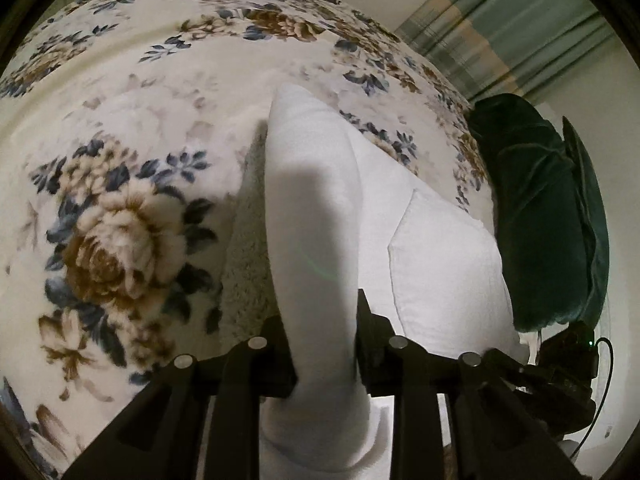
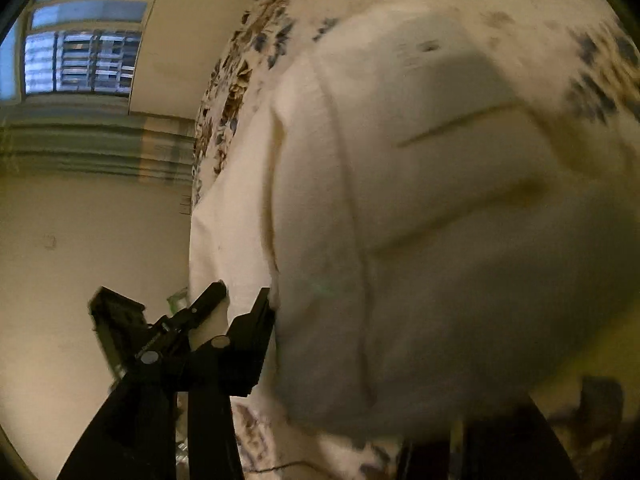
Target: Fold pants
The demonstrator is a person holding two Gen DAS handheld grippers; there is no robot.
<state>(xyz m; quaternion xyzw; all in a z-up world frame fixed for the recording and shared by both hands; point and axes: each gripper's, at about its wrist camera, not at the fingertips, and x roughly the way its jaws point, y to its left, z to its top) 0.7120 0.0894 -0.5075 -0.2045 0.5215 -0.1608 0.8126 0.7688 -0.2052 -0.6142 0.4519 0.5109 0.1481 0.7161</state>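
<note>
The white pants lie on a floral blanket on a bed. In the left wrist view my left gripper is shut on a lifted fold of the pants that rises between its fingers. In the right wrist view the pants fill the frame, blurred. My right gripper's left finger shows at the cloth's edge. Its right finger is hidden behind the cloth, so its state is unclear. The black device to the left may be the other gripper.
A dark green cushion sits at the bed's right edge. Striped green curtains hang behind. A window and a plain wall show in the right wrist view. The blanket runs along the bed's edge.
</note>
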